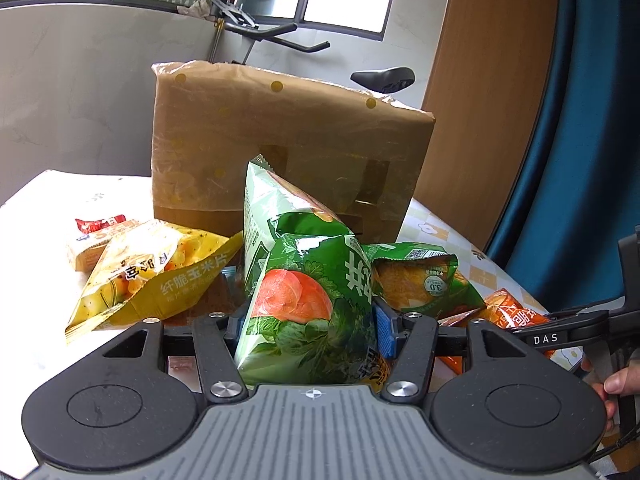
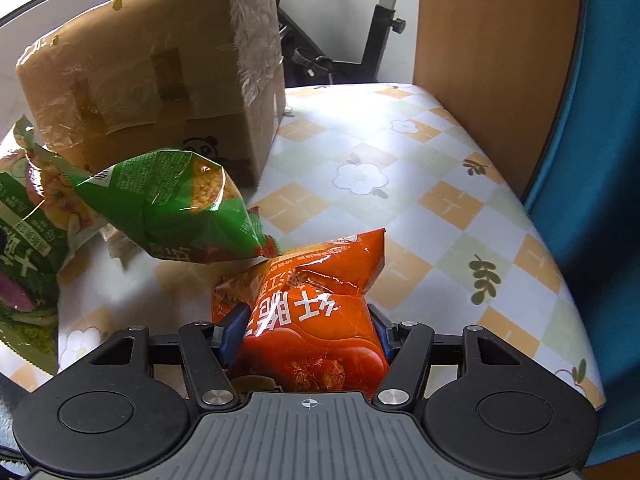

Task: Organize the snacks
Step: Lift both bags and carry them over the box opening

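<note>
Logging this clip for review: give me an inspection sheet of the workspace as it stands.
Surface: table with floral checked cloth.
Job's things: green vegetable snack bag; orange snack bag; green bag with a clear window; yellow corn chip bag; small red-topped packet.
Clutter: taped cardboard box.
Grippers: left hand-held gripper shut on green vegetable snack bag; right hand-held gripper shut on orange snack bag.
Cables: nothing seen.
Surroundings: exercise bike, window, blue curtain, wooden panel.
</note>
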`<state>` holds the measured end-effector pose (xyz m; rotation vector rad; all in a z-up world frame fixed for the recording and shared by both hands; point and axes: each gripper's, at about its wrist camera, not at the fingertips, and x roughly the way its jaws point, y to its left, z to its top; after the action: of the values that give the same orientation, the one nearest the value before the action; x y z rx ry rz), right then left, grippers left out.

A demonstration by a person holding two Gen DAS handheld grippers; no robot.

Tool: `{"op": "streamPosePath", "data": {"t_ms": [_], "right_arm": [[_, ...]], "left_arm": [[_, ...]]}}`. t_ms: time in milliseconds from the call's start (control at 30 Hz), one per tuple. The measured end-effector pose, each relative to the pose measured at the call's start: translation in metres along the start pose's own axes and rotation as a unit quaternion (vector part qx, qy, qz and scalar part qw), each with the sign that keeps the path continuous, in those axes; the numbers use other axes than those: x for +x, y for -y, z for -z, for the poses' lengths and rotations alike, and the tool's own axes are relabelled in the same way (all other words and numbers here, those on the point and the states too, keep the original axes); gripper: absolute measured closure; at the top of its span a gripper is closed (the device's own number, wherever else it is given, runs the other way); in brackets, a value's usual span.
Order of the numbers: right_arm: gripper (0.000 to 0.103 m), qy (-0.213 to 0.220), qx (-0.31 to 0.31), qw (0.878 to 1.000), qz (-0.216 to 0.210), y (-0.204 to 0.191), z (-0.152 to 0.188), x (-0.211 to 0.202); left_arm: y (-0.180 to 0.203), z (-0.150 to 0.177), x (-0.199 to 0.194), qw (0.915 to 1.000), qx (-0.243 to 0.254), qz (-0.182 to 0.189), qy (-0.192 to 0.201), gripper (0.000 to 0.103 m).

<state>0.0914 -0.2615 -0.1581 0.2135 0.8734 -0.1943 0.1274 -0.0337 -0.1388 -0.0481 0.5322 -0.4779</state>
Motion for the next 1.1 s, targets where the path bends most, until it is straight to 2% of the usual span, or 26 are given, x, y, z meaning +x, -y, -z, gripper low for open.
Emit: {"op": "streamPosePath", "data": {"t_ms": [267, 433, 633, 800, 1100], "right_arm": [[0.046, 0.008, 0.007, 1.000, 0.023, 0.010, -0.001, -0.002], [0.046, 0.014, 0.005, 1.000, 0.019, 0.009, -0.001, -0.003], [0.046, 0.020, 0.000, 1.000, 0.012, 0.003, -0.001, -0.005], [0.046, 0.035, -0.001, 0.999, 0.011, 0.002, -0.006, -0.012], [0.046, 0.095, 0.000, 0.995, 0.006, 0.008, -0.033, -0.036]], "left_arm": [[0.009, -0.001, -0.018, 0.9988, 0.027, -0.025, 0.031, 0.044], [0.013, -0.005, -0.030, 0.9971, 0.038, -0.037, 0.055, 0.044], [0.013, -0.010, -0.031, 0.9966, 0.031, -0.048, 0.058, 0.044], [0.013, -0.022, -0.039, 0.9953, 0.035, -0.040, 0.081, 0.044], [0.009, -0.049, -0.046, 0.9938, 0.016, -0.016, 0.109, 0.044]]}}
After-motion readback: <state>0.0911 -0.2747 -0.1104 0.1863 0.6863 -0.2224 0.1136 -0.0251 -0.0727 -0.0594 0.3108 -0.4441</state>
